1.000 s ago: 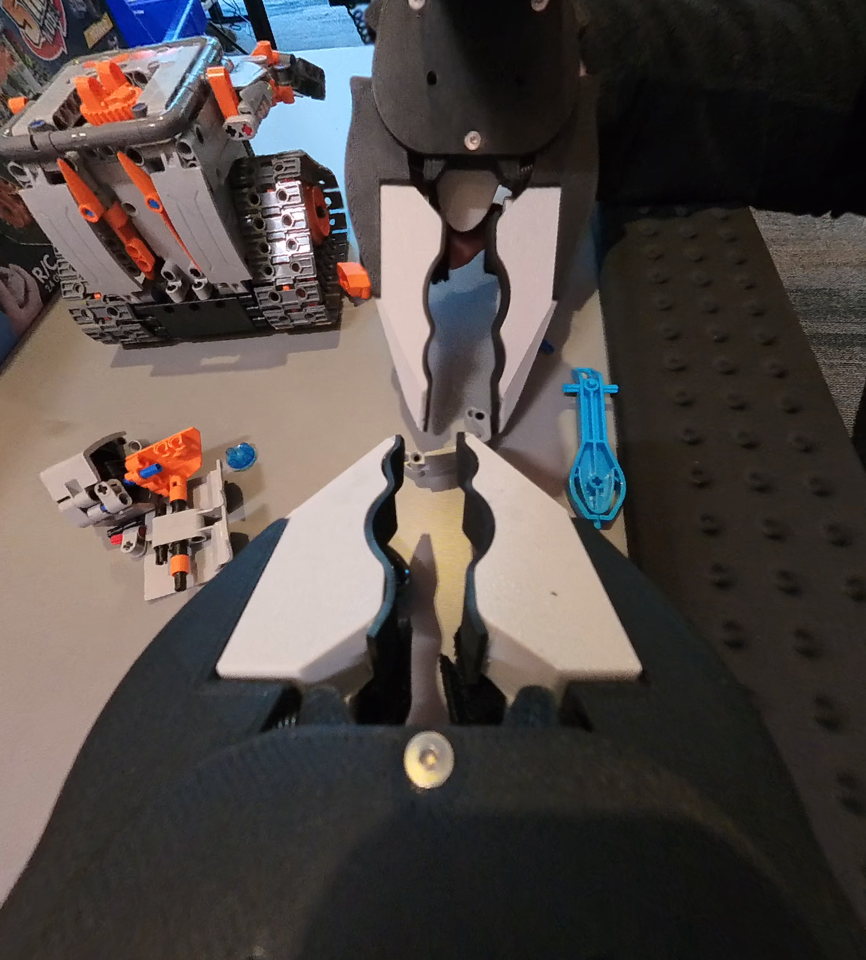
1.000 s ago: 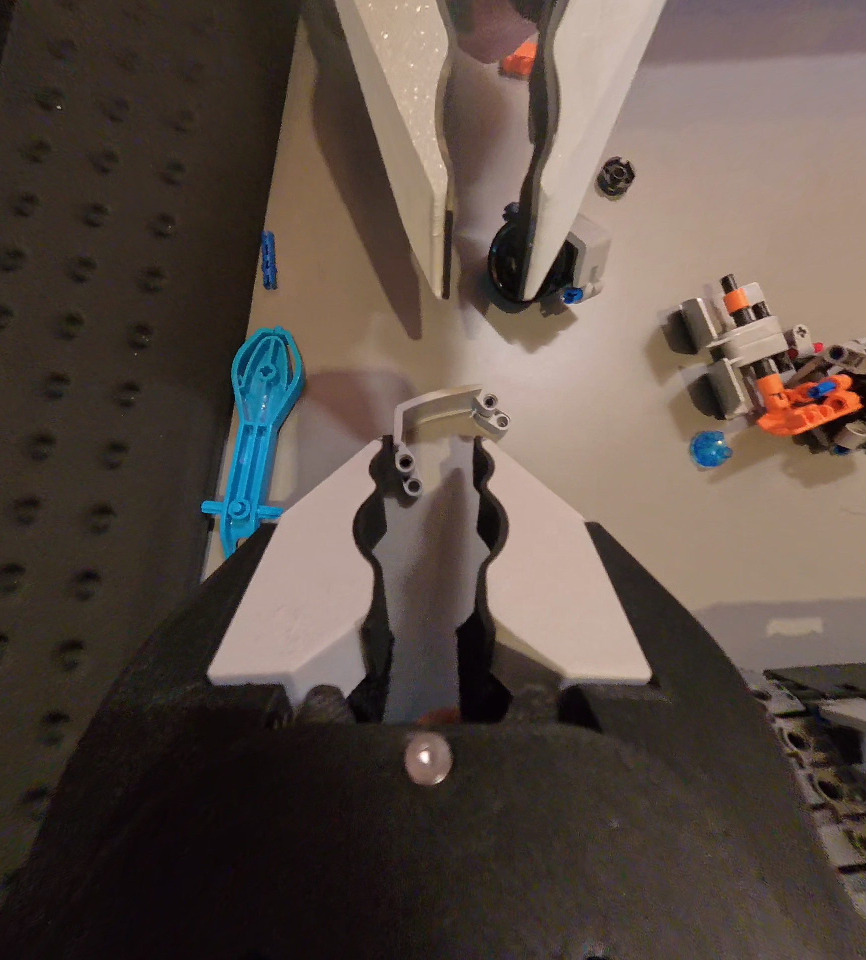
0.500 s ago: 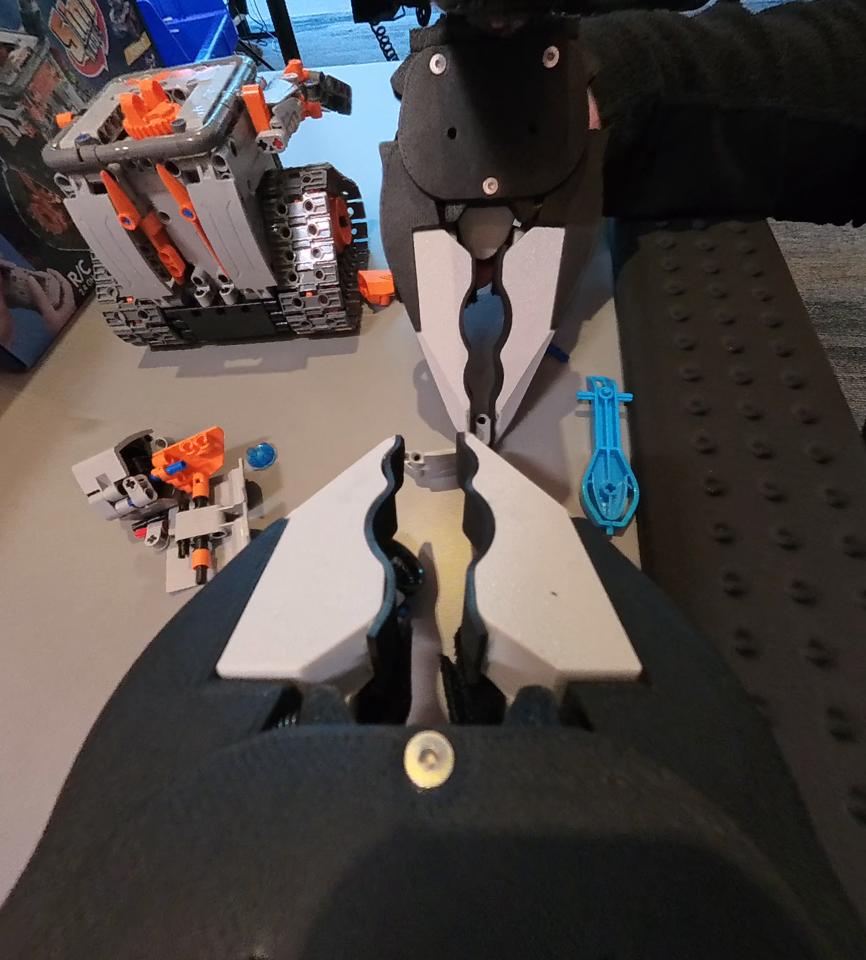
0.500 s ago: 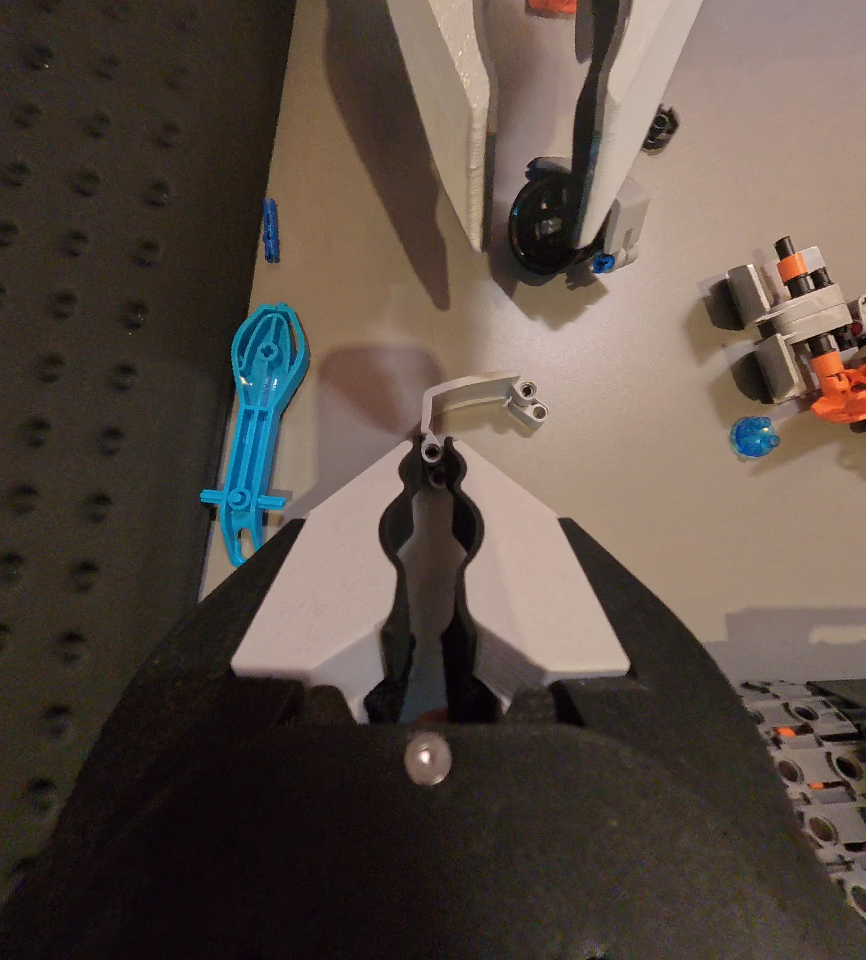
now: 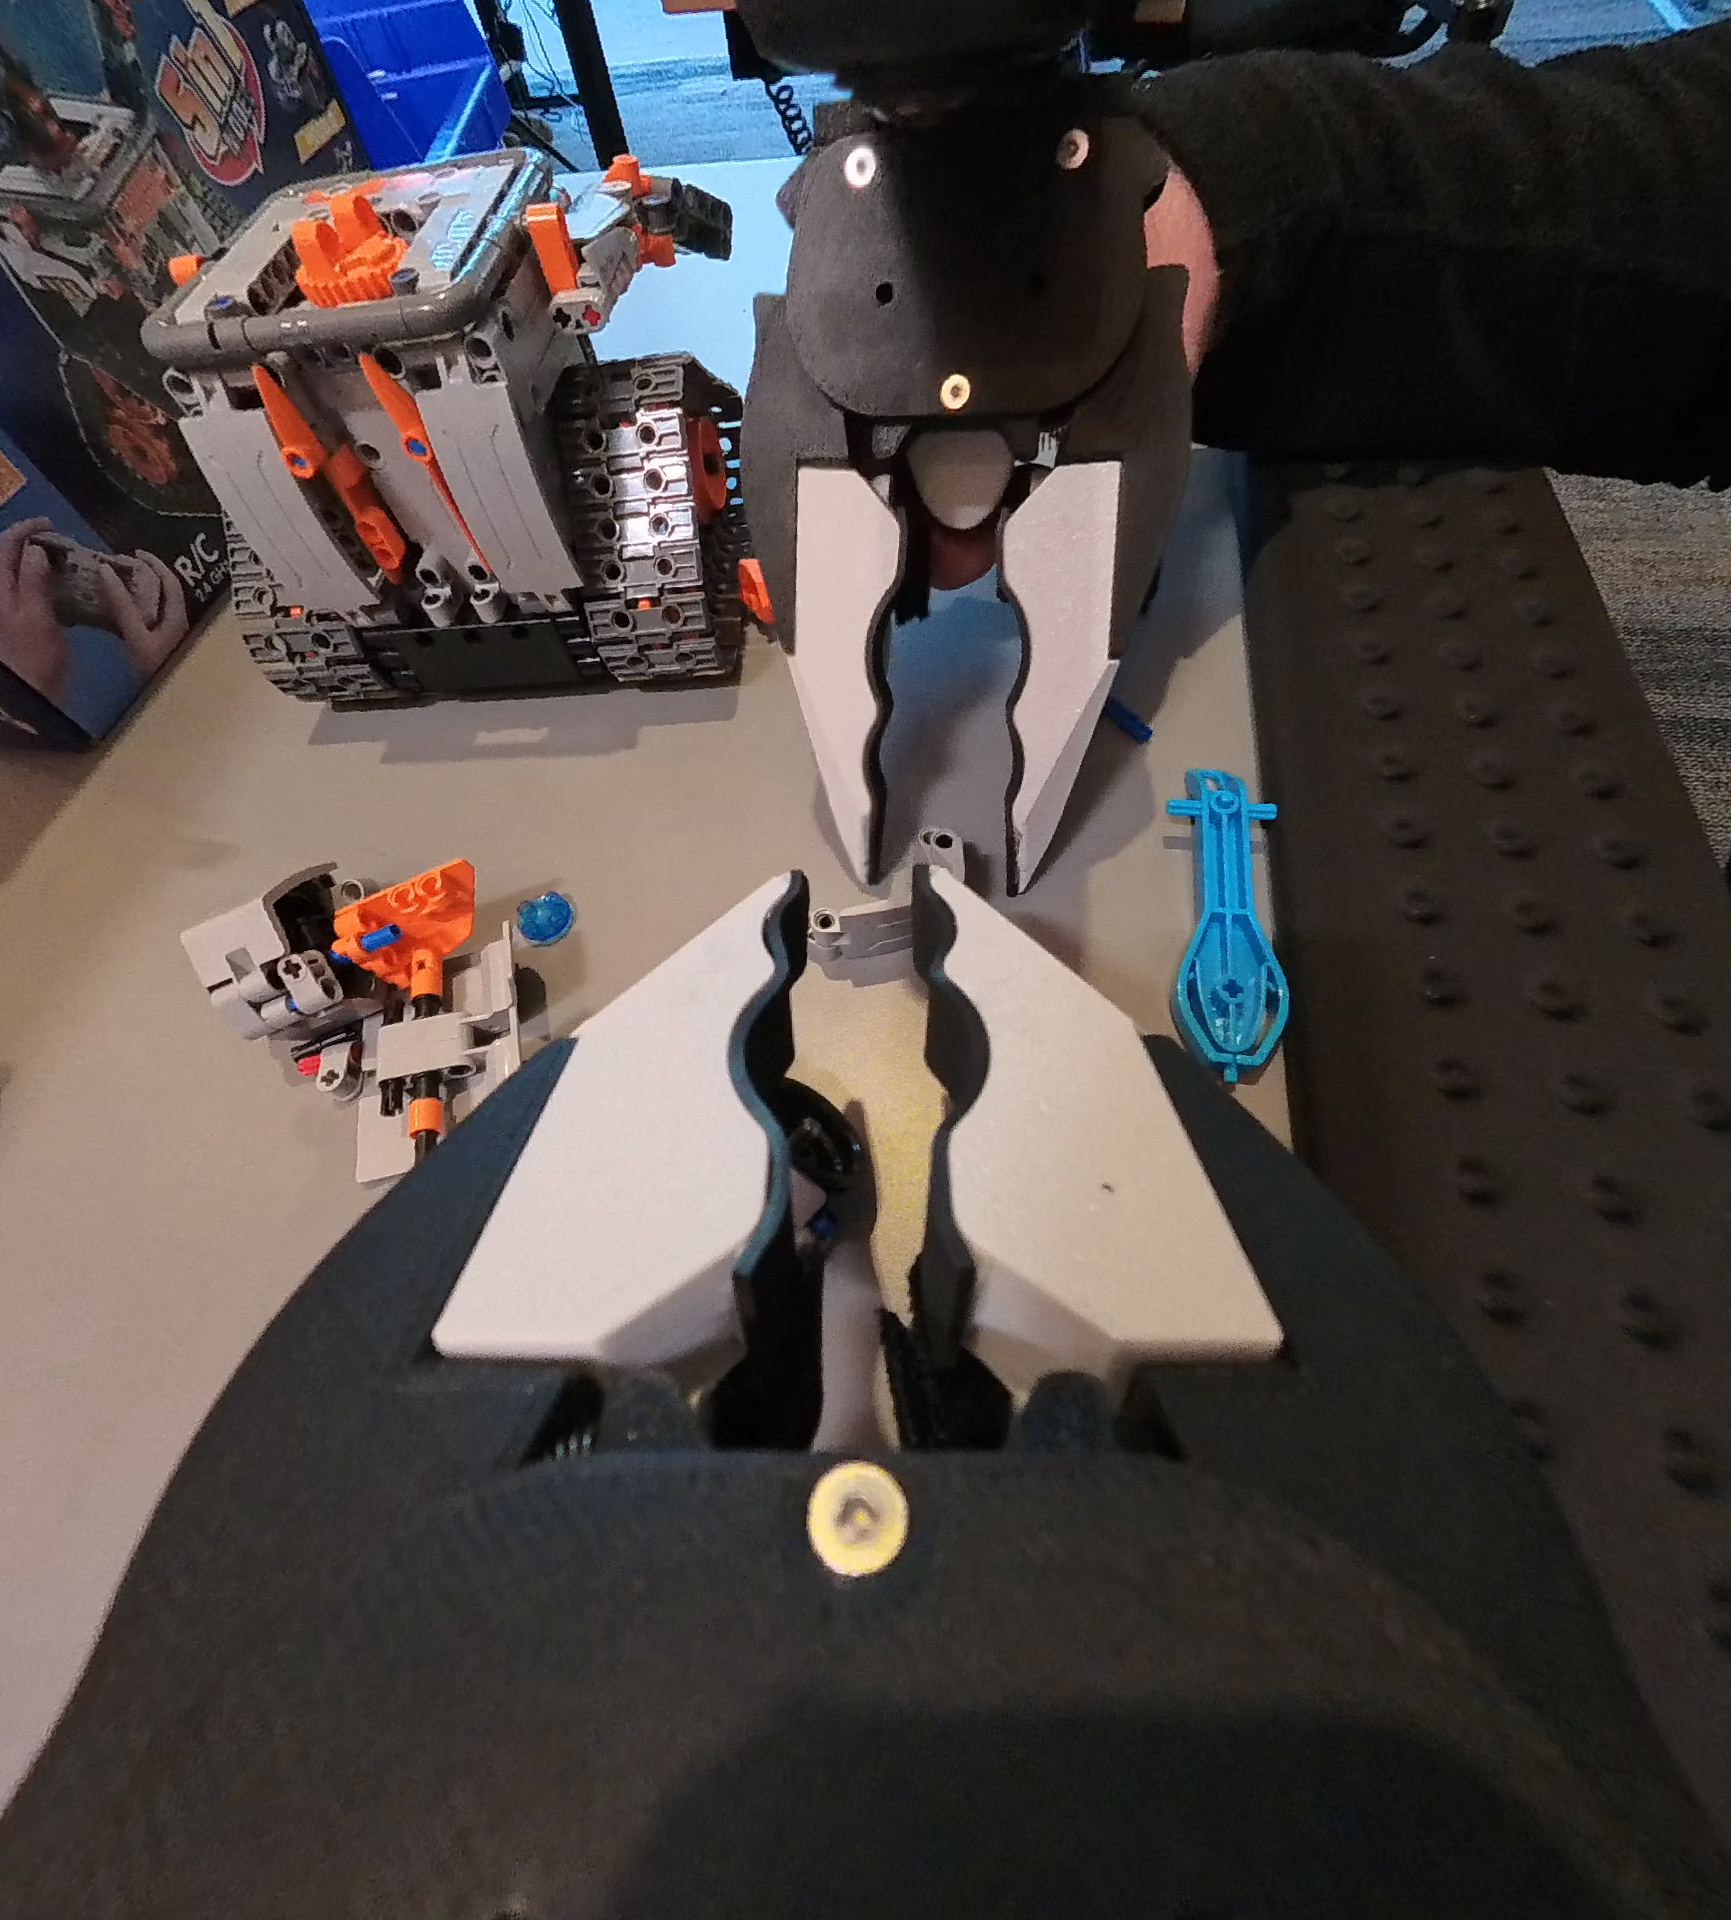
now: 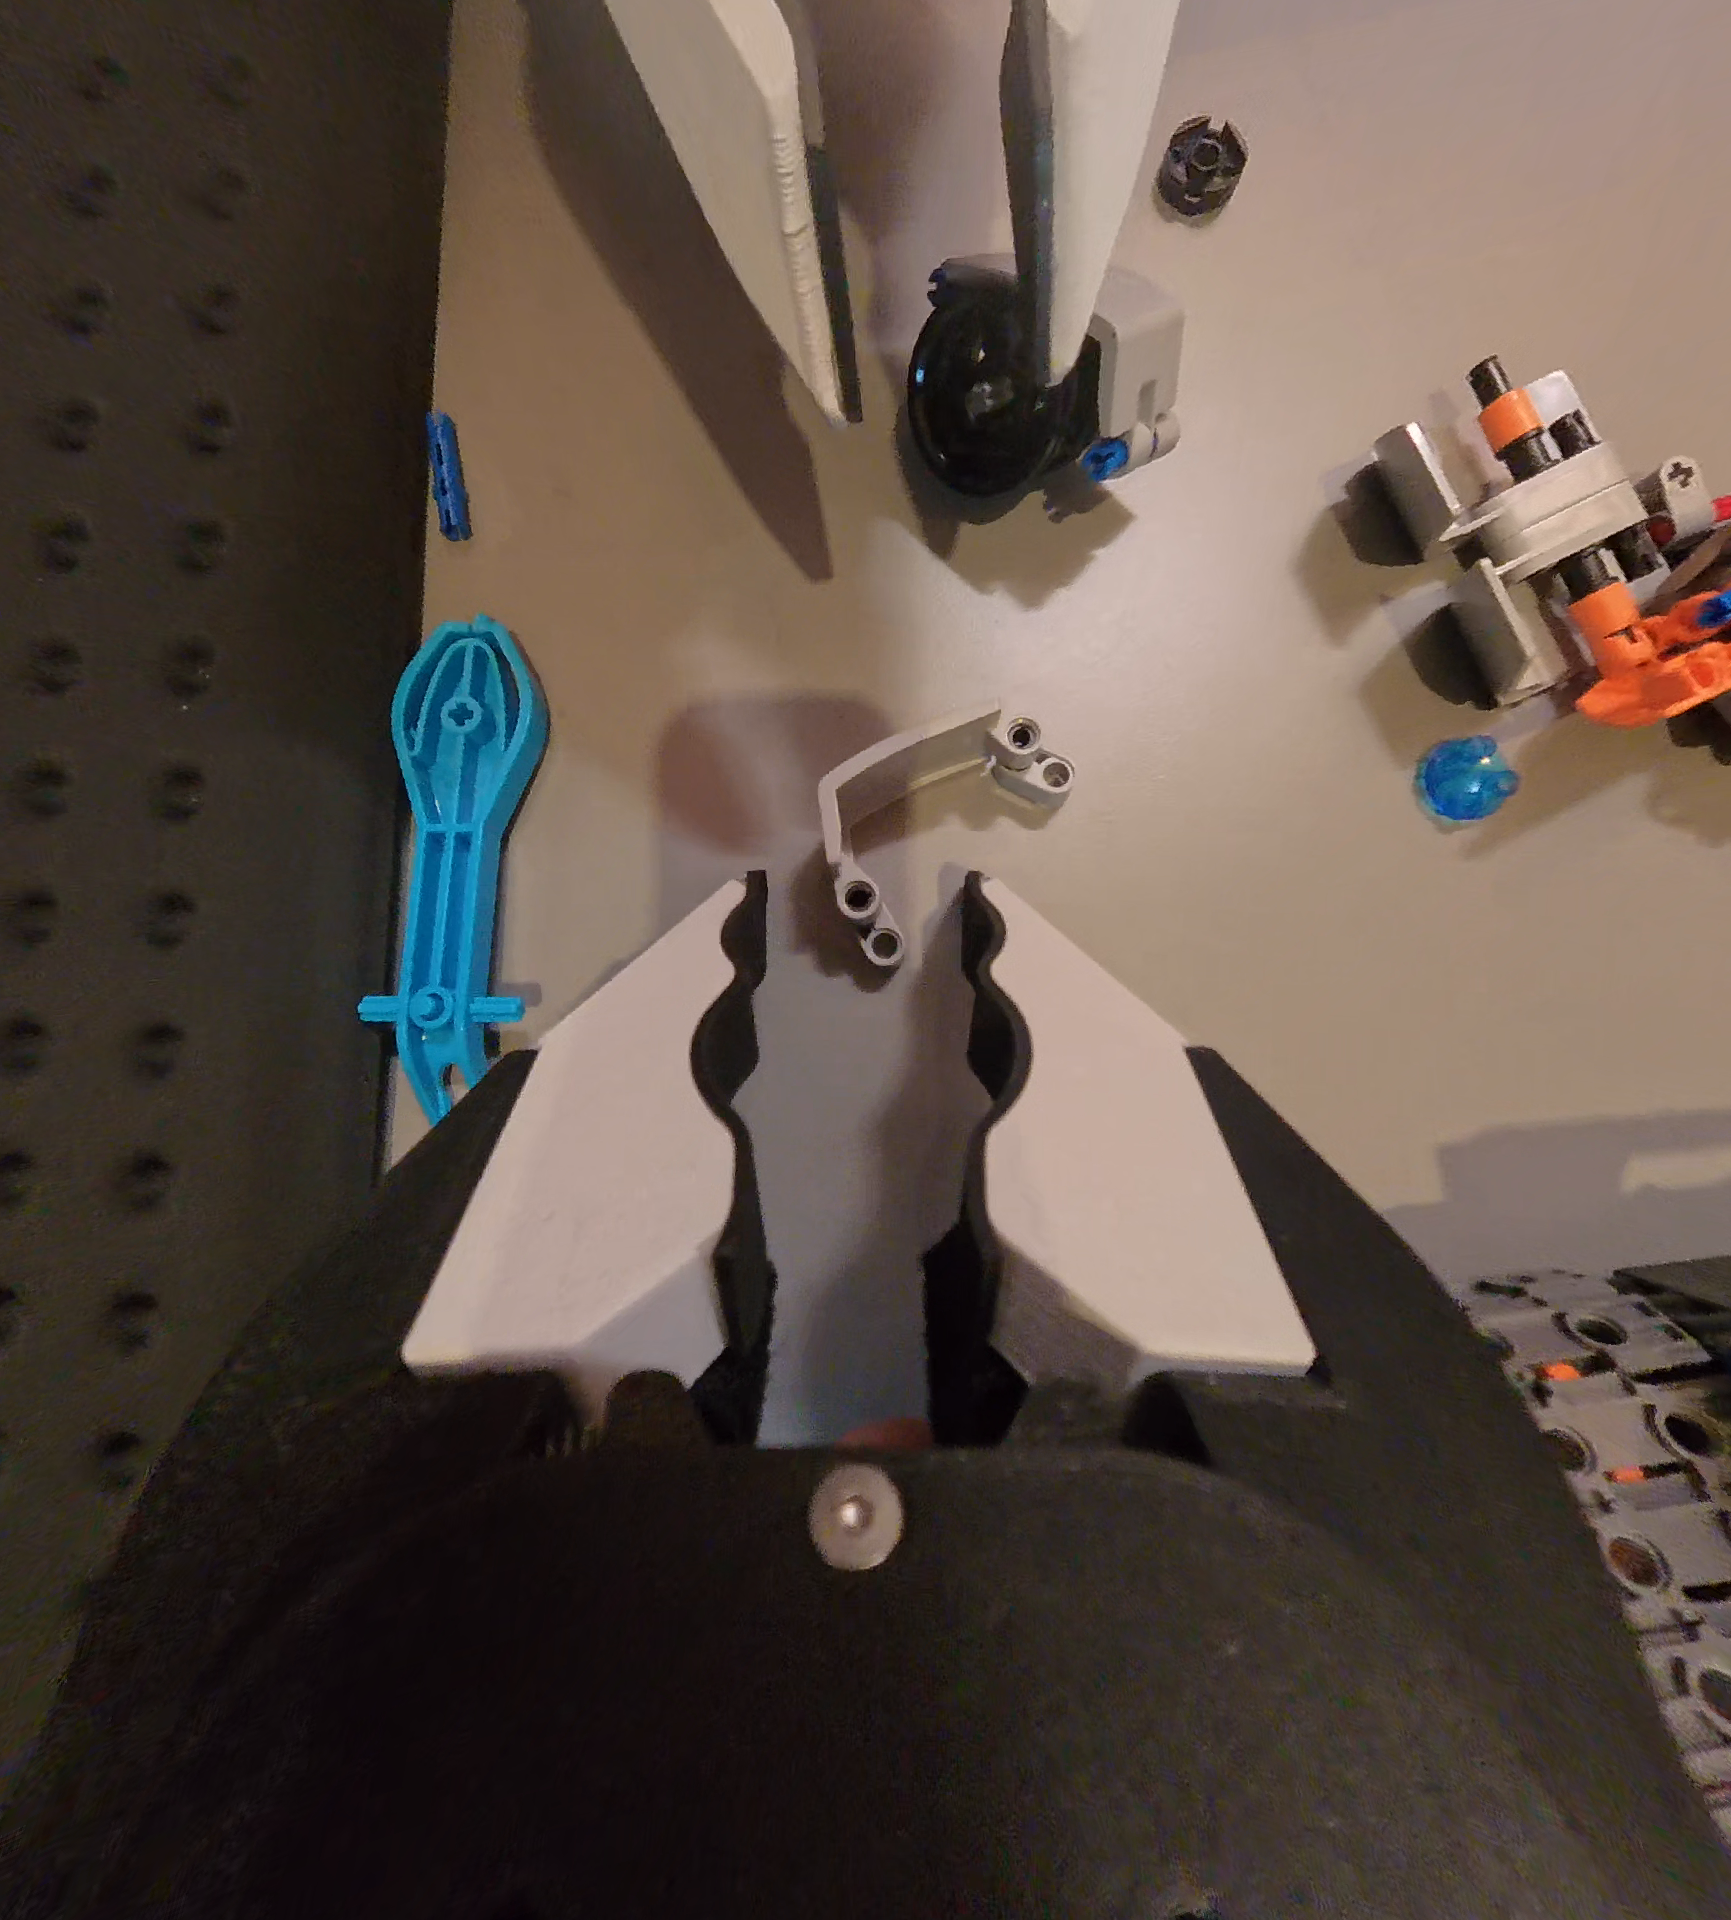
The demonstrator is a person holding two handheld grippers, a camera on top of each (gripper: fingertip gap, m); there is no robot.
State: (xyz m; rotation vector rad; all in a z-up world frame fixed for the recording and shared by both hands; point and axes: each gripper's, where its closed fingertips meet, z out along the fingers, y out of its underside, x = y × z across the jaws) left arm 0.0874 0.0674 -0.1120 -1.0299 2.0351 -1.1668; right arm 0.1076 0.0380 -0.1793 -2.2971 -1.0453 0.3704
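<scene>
Though unheld, curved grey piece [image 6: 918, 774]

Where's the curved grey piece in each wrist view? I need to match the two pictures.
Left wrist view: the curved grey piece lies on the table centre frame, partly hidden between the left gripper's tips.
Right wrist view: it lies centre frame, one end between the open right gripper's tips.
Shared landmark: the blue paddle-shaped piece beside the black studded mat.
</scene>
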